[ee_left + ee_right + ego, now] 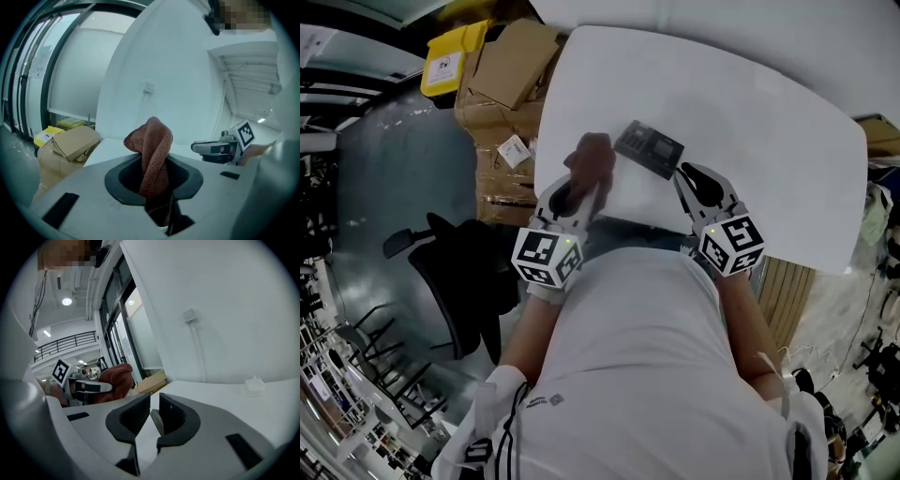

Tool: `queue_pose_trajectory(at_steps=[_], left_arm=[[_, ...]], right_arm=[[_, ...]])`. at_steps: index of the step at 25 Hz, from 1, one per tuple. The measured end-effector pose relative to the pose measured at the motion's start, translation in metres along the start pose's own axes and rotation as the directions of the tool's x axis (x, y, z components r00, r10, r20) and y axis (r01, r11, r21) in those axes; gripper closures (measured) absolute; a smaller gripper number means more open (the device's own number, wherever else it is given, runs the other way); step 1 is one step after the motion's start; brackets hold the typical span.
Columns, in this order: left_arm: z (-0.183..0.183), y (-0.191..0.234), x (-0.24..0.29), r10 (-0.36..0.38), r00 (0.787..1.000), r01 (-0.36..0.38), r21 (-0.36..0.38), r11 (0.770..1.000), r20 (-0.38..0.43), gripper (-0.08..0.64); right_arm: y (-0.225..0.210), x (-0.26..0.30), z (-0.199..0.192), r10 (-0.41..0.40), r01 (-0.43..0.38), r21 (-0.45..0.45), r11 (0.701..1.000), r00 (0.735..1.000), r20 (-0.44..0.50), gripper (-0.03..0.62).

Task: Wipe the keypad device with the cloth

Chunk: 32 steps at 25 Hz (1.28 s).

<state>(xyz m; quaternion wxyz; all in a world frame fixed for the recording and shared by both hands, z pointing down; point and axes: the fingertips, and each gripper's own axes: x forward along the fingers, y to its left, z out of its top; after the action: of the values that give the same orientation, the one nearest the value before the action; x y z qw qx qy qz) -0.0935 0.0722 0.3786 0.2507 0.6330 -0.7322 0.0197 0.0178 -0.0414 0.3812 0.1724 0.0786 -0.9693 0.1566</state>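
Observation:
A dark keypad device (649,148) lies flat on the white table (769,141), near its front edge. My left gripper (578,187) is shut on a reddish-brown cloth (592,157), which bunches up out of the jaws just left of the device. In the left gripper view the cloth (152,154) stands twisted between the jaws, and the right gripper (216,149) shows beyond it. My right gripper (687,174) hovers at the device's near right corner, shut with nothing held. Its own view shows the jaws (154,416) nearly touching, with the cloth (116,379) off to the left.
Cardboard boxes (511,70) and a yellow bin (450,58) are stacked on the floor left of the table. A black office chair (455,277) stands at the person's left. A small white object (255,386) sits far back on the table.

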Motion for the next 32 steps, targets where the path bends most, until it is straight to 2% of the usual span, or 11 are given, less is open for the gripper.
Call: queue_pose_trajectory(at_steps=[6,11,18,25,32], left_arm=[[0.002,0.0,0.017,-0.018,0.999,0.018,0.012,1.0,-0.035,0.471],[0.004,0.002,0.031,-0.057,0.997,0.059,0.033,0.998,-0.059,0.471],[0.001,0.013,0.054,-0.121,0.986,0.127,0.048,0.991,-0.113,0.471],[-0.018,0.029,0.08,-0.176,0.957,0.197,0.073,0.978,-0.229,0.471],[-0.04,0.037,0.105,-0.238,0.916,0.273,0.067,0.96,-0.323,0.471]], right_arm=[[-0.005,0.007,-0.008,0.016,-0.017,-0.011,1.0,0.999,-0.05,0.549],[-0.008,0.015,-0.015,-0.008,0.008,0.005,1.0,0.998,-0.067,0.544],[-0.015,0.024,-0.03,-0.049,0.053,0.025,0.998,0.991,-0.126,0.48],[-0.024,0.032,-0.056,-0.095,0.098,0.002,0.995,0.968,-0.234,0.449],[-0.033,0.047,-0.081,-0.122,0.136,0.027,0.99,0.946,-0.301,0.442]])
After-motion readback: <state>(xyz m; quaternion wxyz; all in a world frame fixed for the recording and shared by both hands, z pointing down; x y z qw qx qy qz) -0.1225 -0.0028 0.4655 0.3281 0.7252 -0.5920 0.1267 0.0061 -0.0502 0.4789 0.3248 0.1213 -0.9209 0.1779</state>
